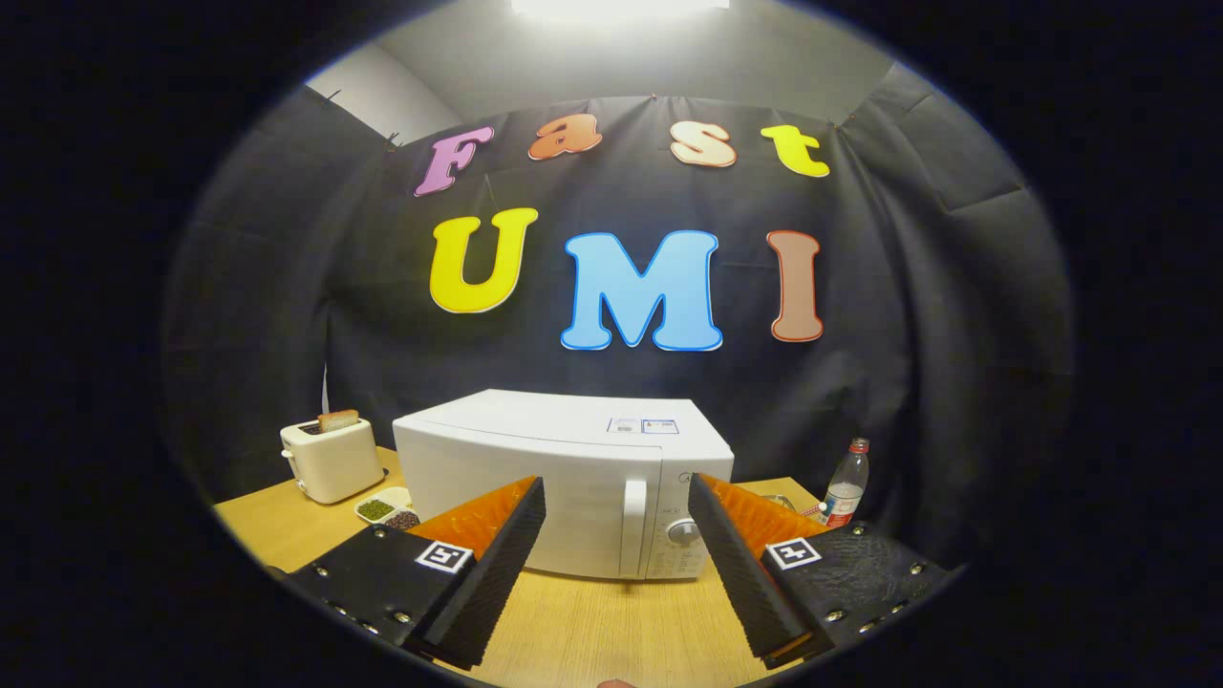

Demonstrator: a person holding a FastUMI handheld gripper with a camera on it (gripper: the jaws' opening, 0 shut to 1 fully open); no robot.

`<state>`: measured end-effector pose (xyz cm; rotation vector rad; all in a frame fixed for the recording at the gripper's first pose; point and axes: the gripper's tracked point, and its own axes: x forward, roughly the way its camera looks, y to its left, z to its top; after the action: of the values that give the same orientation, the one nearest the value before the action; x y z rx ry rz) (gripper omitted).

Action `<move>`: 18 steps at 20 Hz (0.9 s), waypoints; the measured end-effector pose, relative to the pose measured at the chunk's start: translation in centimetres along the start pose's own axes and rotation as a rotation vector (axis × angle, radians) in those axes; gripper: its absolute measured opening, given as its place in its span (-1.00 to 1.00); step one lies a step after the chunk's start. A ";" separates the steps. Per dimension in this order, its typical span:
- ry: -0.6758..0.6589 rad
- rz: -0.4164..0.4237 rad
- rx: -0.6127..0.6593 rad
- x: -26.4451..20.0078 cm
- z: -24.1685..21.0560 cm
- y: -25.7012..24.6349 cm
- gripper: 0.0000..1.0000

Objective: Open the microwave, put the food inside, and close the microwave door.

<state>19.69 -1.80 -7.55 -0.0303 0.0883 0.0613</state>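
Spread, empty gripper facing shut microwave

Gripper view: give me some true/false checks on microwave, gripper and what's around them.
1. The microwave door is open. False: it is closed.
2. The gripper is open, nothing between its fingers. True.
3. The toaster has a slice of bread sticking out. True.
4. The bottle lies on its side atop the microwave. False: it stands upright on the table beside it.
5. The fingers are touching the door handle. False: the handle is beyond them, with bare table between.
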 end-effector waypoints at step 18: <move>0.227 -0.026 0.021 11.8 -9.8 -1.4 0.24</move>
<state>30.63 -2.81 -18.37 -0.0176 0.3157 0.0312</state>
